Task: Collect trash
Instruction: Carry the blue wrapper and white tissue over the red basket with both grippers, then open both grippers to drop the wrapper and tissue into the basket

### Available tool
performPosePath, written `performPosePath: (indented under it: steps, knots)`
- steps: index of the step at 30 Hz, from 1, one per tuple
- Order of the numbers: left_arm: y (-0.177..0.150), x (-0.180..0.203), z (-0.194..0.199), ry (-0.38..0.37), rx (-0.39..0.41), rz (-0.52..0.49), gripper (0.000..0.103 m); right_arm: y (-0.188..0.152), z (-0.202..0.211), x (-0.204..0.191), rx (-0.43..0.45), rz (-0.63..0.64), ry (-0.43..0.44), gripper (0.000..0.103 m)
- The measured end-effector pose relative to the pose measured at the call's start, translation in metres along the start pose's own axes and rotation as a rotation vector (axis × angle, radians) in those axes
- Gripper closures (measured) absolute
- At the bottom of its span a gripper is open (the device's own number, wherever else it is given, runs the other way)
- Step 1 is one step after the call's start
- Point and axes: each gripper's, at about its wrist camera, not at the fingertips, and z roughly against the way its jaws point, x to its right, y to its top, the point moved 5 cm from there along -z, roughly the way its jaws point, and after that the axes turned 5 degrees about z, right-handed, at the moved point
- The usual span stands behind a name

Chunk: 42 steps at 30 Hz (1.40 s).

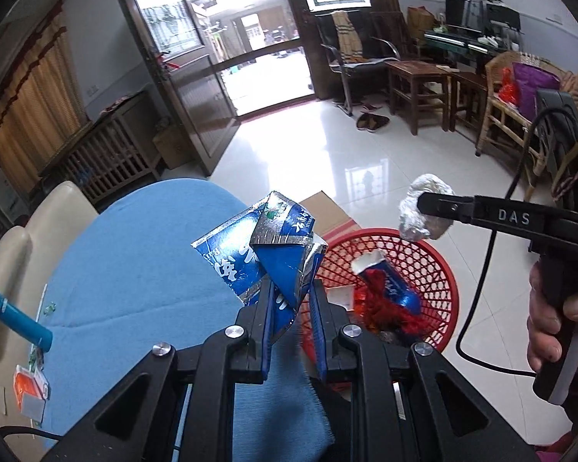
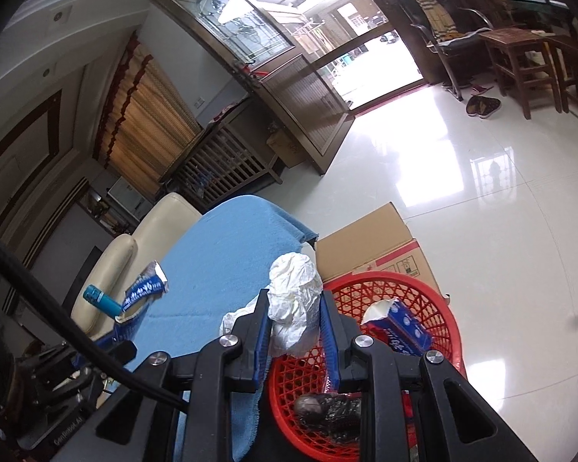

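My left gripper [image 1: 289, 288] is shut on a crushed blue and silver carton [image 1: 262, 246], held at the blue table's right edge beside the red mesh basket [image 1: 435, 269]. My right gripper [image 2: 294, 304] is shut on a crumpled white paper wad [image 2: 294, 300], held over the basket's [image 2: 443, 300] left rim. In the left wrist view the right gripper's fingers [image 1: 443, 204] hold the wad [image 1: 424, 211] above the basket. The left gripper's carton also shows in the right wrist view [image 2: 144, 288]. The basket holds a blue carton [image 1: 389, 285] and other trash.
A blue cloth covers the table [image 1: 135, 269]. On it lie a teal tube [image 1: 17, 319] and an orange packet [image 1: 31, 389]. A cardboard box [image 2: 370, 242] stands behind the basket. Cream chairs [image 1: 38, 223] stand at the table's left. A glossy tiled floor [image 1: 366, 154] spreads beyond.
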Motion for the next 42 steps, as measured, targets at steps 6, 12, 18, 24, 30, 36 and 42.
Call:
performPosePath:
  steps: [6, 12, 18, 24, 30, 36, 42]
  knots:
    - [0.005, 0.014, -0.012, -0.065, -0.033, -0.011, 0.084, 0.000, -0.001, 0.018, 0.001, -0.029, -0.011, 0.077]
    - [-0.007, 0.021, -0.035, -0.129, -0.108, 0.003, 0.084, -0.003, -0.007, 0.039, -0.015, -0.068, -0.024, 0.077]
    - [-0.023, 0.017, -0.063, -0.191, -0.213, 0.063, 0.084, -0.015, -0.025, 0.057, -0.074, -0.106, -0.045, 0.077]
    - [-0.026, 0.023, -0.065, -0.209, -0.224, 0.050, 0.083, -0.024, -0.035, 0.061, -0.111, -0.108, -0.060, 0.076]
    - [-0.018, 0.022, -0.059, -0.203, -0.204, 0.038, 0.074, -0.027, -0.038, 0.056, -0.128, -0.102, -0.068, 0.075]
    - [-0.005, 0.015, -0.041, -0.128, -0.112, 0.019, 0.046, -0.027, -0.043, 0.049, -0.153, -0.099, -0.060, 0.074]
    - [0.001, -0.004, -0.027, -0.029, -0.049, 0.036, 0.042, -0.031, -0.045, 0.034, -0.168, -0.066, -0.058, 0.074]
